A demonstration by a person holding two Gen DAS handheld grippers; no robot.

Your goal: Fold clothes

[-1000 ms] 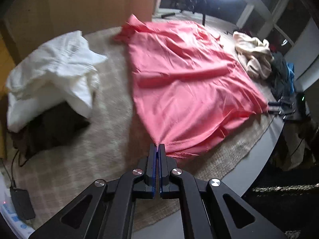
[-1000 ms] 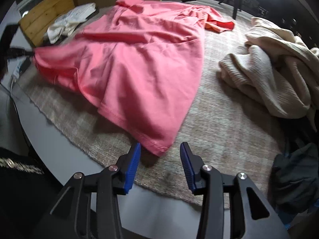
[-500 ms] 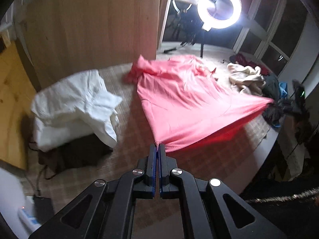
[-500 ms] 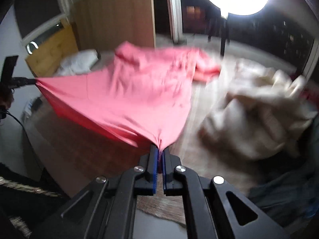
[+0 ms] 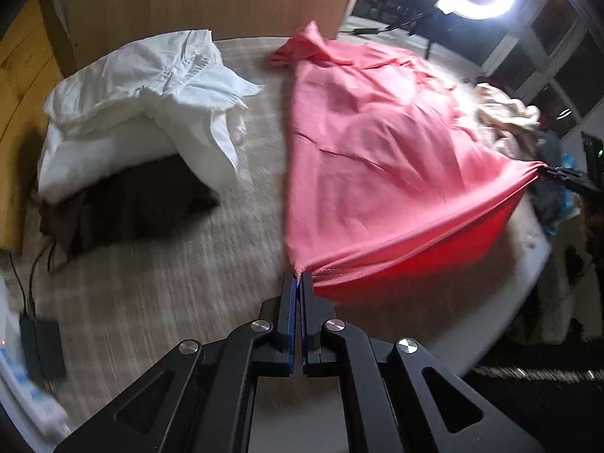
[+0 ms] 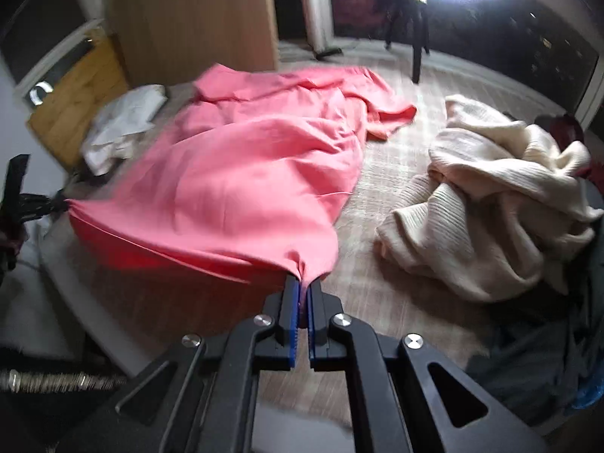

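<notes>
Left grip: my left gripper (image 5: 301, 283) is clamped tight on one hem corner of the pink garment (image 5: 377, 158), cloth bunched right at the pad tips.
Right grip: my right gripper (image 6: 301, 287) is pinched onto the opposite hem corner, a twist of fabric caught between the blue pads.
Hem: pulled into a taut line between my two grippers and raised off the woven mat (image 5: 158, 283), red underside showing beneath it.
Rest of the garment: spread on the mat ahead of both sets of fingers, collar end farthest away, one sleeve flopped out to the side.
Risk, slip: only a small nip of cloth in each grip, I reckon; pull the hem any tighter and a corner could pop free.
Risk, drag: carry the hem forward too low and the body may bunch up instead of folding flat.
Risk, neighbours: cream sweater (image 6: 502, 204) sits near the right edge, white shirt (image 5: 143, 87) near the left; a wide swing could snag either.
Risk, skew: one hand leading the other would, I'd say, leave a crooked fold.
</notes>
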